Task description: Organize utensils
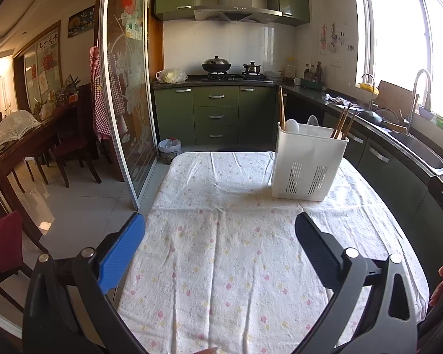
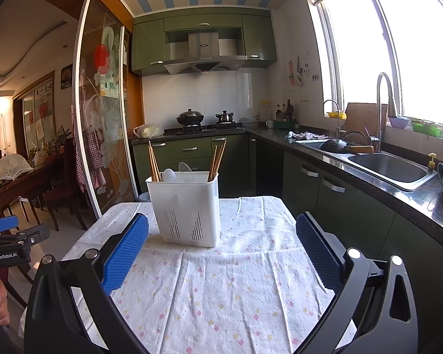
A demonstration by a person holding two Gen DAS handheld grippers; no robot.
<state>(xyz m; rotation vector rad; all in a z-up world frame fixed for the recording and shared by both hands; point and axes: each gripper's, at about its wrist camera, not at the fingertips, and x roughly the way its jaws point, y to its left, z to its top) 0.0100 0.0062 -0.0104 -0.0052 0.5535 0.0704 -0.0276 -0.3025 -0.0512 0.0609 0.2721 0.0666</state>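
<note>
A white plastic utensil holder (image 1: 308, 162) stands on the flowered tablecloth (image 1: 221, 250), at the far right of the table in the left wrist view. It holds wooden chopsticks (image 1: 281, 109) in its left and right compartments and white spoons (image 1: 292, 125) in the middle. In the right wrist view the holder (image 2: 186, 206) stands ahead at centre-left with chopsticks (image 2: 153, 162) and spoons (image 2: 169, 175). My left gripper (image 1: 220, 227) is open and empty, well short of the holder. My right gripper (image 2: 221, 227) is open and empty, close in front of the holder.
A glass sliding door (image 1: 127, 88) stands left of the table. A dark counter with a sink (image 2: 389, 168) runs along the right. A stove with pots (image 1: 215, 66) is at the back. A dining table with chairs (image 1: 29, 147) is at far left.
</note>
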